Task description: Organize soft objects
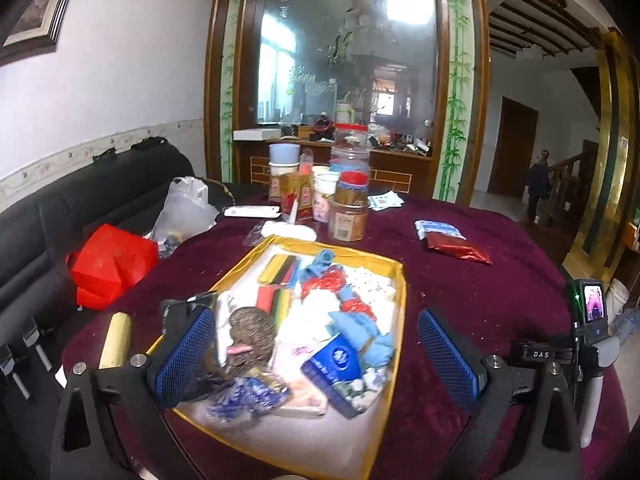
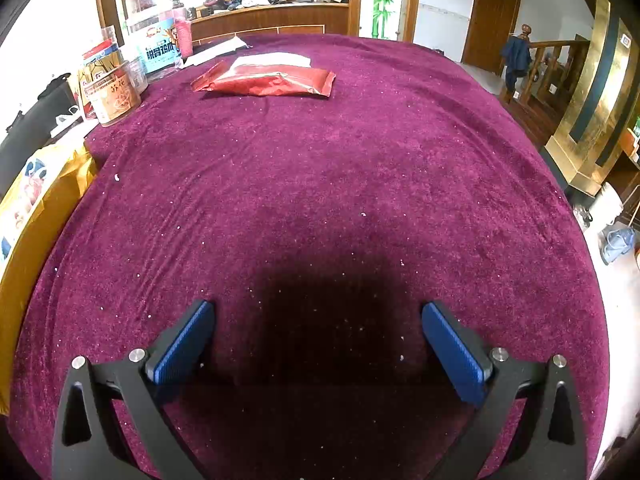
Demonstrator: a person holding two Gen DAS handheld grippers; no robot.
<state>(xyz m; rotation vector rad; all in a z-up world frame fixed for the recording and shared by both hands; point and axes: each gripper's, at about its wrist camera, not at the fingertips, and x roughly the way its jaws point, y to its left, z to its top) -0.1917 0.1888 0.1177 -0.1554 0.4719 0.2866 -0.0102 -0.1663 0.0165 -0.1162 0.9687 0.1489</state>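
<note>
Clutter of soft things fills the shallow gold-rimmed cardboard tray (image 1: 401, 280) lying between and just ahead of the left tongs (image 1: 316, 350), whose blue-padded jaws stand released with nothing pinched. Nearest their left pad sits a brown bristly scrubber with a pink band (image 1: 250, 330); a blue-and-white crinkled wrapper (image 1: 244, 398) lies just below it, a dark blue tissue packet (image 1: 338, 362) toward the right pad, and light blue cloth rags (image 1: 362, 330) beyond. The right tongs (image 2: 318, 346) hang released over bare purple velvet desk (image 2: 320, 168), gripping nothing; a flat red foil pouch (image 2: 272, 79) rests far ahead of them, well apart.
</note>
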